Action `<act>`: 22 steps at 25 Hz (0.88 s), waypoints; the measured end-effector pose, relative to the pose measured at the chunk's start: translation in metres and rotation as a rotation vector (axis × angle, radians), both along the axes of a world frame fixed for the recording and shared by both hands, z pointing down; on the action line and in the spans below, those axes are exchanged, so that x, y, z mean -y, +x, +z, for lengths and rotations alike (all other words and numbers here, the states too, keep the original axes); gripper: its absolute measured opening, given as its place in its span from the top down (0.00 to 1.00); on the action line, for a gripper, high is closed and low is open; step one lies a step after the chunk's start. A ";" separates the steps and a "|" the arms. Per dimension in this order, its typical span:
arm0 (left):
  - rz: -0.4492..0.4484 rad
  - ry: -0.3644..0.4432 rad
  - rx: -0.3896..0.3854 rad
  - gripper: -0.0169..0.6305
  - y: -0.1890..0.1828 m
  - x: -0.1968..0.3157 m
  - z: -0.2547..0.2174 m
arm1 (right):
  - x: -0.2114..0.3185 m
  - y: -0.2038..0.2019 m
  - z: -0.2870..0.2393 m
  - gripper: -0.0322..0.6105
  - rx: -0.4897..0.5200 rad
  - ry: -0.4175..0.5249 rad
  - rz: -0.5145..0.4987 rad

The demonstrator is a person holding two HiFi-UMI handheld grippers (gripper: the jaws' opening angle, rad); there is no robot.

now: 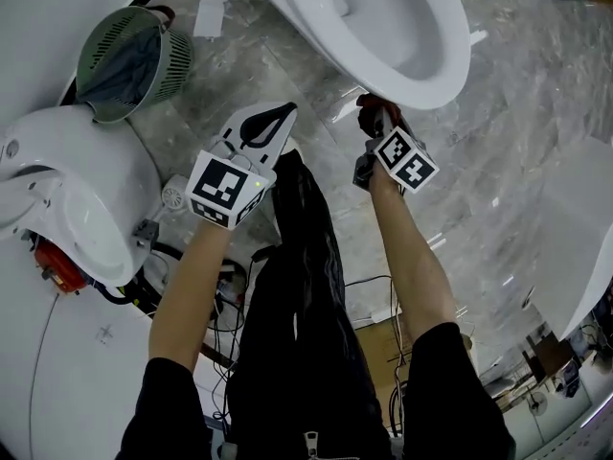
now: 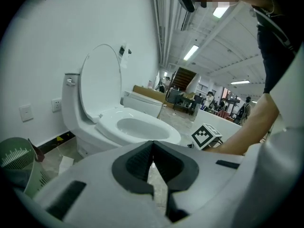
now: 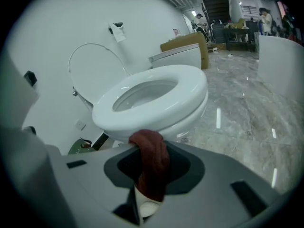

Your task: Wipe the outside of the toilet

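The right gripper [image 3: 149,144] has its jaws closed on a dark red cloth [image 3: 152,167], which stands in a bunched fold between the black pads. The cloth's lower end disappears into the gripper body, where a pale patch sits under it that cannot be identified. The top of the cloth is close under the front of the toilet [image 3: 156,103], but the views do not settle whether it touches the bowl.

In the head view the same cloth [image 1: 367,105] shows only as a small red tip ahead of the right gripper [image 1: 375,127], just below the toilet's front rim. There the toilet [image 1: 393,36] is cut off by the top edge and its base is out of sight.

The left gripper [image 2: 153,145] has its jaws brought together with nothing between them. It is held beside the right one, off the toilet.

The toilet has its seat down and its lid up against the wall. The inside of the bowl looks bare and white.

To the left on the grey marble floor [image 1: 517,142] stands a green perforated bin [image 1: 177,65], holding something dark blue-grey, possibly a liner or fabric.
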State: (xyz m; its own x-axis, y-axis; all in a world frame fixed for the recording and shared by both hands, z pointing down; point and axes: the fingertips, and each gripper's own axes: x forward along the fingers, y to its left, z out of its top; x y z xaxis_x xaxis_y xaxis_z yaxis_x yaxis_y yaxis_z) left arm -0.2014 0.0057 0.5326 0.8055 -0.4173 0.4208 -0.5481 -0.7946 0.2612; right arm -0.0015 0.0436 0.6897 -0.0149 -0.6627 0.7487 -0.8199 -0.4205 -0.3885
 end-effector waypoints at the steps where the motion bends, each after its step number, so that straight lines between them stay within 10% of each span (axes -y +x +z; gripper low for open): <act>1: 0.007 -0.001 -0.001 0.96 0.003 0.000 0.000 | -0.002 0.004 0.001 0.79 -0.010 -0.006 -0.011; 22: 0.090 -0.060 0.004 0.96 0.023 0.004 0.015 | -0.018 0.140 0.019 0.80 -0.097 -0.094 0.268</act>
State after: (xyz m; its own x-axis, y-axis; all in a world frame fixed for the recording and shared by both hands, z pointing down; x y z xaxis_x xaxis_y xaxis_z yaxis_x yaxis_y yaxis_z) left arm -0.1784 0.0017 0.5473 0.8369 -0.3175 0.4458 -0.4763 -0.8237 0.3075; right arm 0.1383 0.0614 0.7088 0.2261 -0.5608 0.7965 -0.7062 -0.6576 -0.2625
